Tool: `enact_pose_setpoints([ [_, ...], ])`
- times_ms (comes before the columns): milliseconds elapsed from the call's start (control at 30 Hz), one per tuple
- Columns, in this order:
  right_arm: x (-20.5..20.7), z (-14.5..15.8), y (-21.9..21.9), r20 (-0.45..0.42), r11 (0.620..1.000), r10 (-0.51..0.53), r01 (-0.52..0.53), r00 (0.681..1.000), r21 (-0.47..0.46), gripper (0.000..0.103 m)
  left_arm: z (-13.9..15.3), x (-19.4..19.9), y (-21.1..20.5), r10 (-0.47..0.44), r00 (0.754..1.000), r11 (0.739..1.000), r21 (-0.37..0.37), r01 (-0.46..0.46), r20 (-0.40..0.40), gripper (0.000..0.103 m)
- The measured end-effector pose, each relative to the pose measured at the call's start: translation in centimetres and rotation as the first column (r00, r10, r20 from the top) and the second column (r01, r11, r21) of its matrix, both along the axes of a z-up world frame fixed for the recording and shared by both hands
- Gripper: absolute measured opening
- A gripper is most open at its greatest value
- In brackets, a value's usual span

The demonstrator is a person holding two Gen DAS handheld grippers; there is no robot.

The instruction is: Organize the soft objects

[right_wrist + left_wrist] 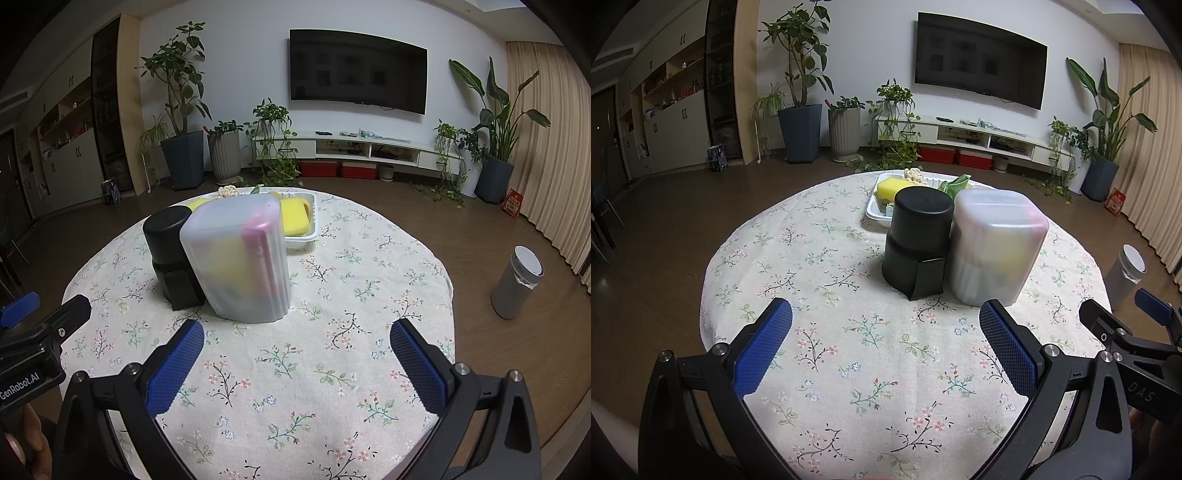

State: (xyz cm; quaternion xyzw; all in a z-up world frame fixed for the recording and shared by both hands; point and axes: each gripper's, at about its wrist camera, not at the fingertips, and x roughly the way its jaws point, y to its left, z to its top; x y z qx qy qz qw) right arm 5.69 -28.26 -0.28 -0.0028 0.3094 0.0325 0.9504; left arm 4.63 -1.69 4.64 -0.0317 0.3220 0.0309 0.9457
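A frosted translucent container (995,245) (240,258) stands upright on the round floral table, with yellow and pink things dimly showing inside. Touching its left side is a black cylindrical container (918,240) (171,253). Behind both lies a white tray (873,210) (309,229) holding a yellow sponge (891,187) (294,219), a cream knobbly piece (913,174) (227,192) and something green (955,184). My left gripper (884,317) is open and empty, short of the containers. My right gripper (297,338) is open too, nothing between its fingers, just before the frosted container.
The flowered tablecloth (849,350) (332,369) covers the table to its rim. A grey cylindrical bin (1126,275) (517,282) stands on the floor to the right. Potted plants (181,147), a low TV shelf (369,147) and a wall television lie beyond.
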Motion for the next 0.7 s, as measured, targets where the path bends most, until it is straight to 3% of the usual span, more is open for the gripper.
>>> enact_pose_setpoints([
  [700,0.06,0.04,0.14,-0.001,1.0,0.0,0.0,1.0,0.0,0.103,-0.2,-0.07,-0.31,0.0,1.0,1.0,0.016,0.0,0.008,0.103],
])
